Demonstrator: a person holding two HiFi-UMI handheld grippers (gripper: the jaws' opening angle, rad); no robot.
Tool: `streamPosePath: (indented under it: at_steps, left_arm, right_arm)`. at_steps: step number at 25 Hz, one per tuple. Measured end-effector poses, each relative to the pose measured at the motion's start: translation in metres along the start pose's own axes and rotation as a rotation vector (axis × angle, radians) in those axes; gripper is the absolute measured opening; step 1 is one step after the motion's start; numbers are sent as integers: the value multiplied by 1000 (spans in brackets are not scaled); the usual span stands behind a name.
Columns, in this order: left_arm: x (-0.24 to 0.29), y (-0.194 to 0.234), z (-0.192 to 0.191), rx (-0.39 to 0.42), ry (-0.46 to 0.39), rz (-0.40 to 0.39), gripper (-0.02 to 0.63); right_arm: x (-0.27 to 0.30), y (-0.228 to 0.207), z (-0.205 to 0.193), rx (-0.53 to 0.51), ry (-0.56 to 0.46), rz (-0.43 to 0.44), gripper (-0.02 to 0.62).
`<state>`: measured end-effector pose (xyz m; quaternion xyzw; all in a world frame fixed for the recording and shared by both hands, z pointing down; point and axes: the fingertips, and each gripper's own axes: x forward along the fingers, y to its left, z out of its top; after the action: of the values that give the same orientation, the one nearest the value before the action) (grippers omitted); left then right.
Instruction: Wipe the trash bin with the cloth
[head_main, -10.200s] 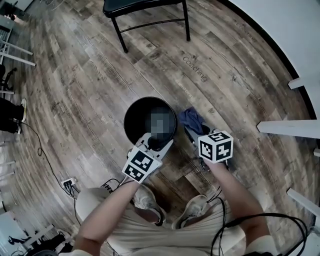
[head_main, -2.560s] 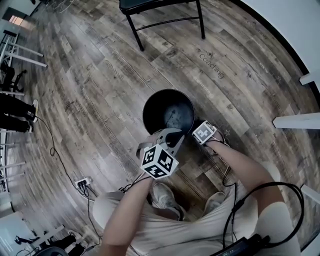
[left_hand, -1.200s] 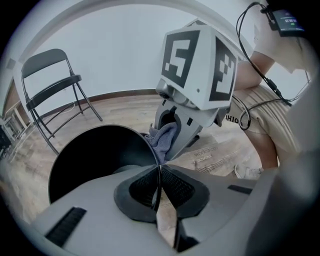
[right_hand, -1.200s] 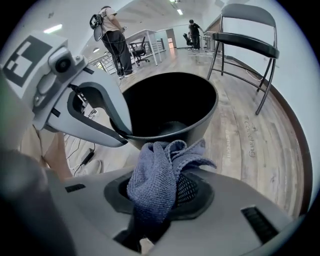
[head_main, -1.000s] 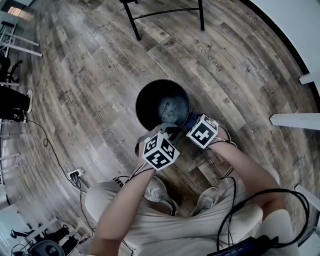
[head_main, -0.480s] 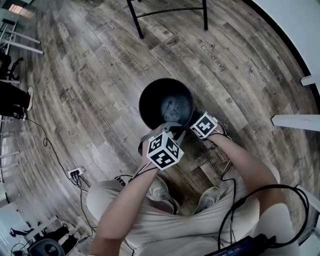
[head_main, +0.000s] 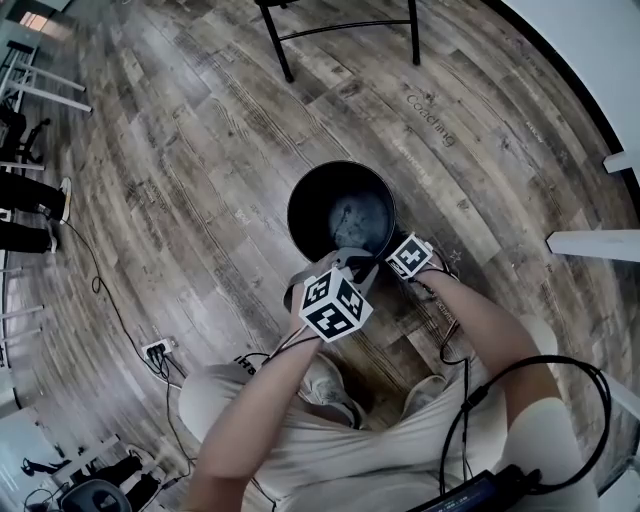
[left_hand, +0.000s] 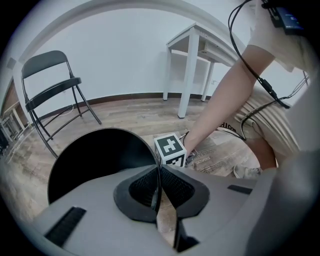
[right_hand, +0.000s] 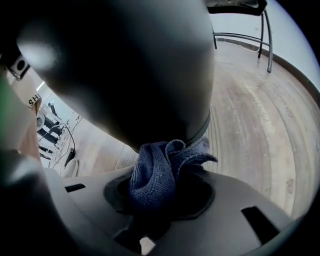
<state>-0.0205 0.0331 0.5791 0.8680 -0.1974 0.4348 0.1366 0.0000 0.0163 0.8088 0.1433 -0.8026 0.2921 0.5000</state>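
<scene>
Two grippers work on one black trash bin (head_main: 342, 212) on the wood floor (head_main: 200, 180) in the head view. A hard rub could tip or slide the bin, I think, if the left gripper (head_main: 345, 262) slips off its edge. In the left gripper view, the jaws are pinched shut on the bin's thin rim. In the right gripper view, the right gripper (right_hand: 155, 195) is closed on the blue cloth (right_hand: 152, 172), which touches the bin's outside wall; a weak hold could drop it.
</scene>
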Motion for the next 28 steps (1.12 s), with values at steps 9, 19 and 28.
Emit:
streamPosePath:
  at_steps: [9, 19, 28]
  left_arm:
    - [-5, -3, -1, -10, -19, -2, 17]
    - [1, 1, 7, -64, -13, 26, 17]
    - [10, 10, 18, -191, -15, 96, 17]
  right_arm:
    - [-35, 1, -12, 197, 47, 41, 110]
    - [-166, 35, 30, -11, 63, -4, 109]
    - [-211, 60, 50, -78, 26, 18, 109]
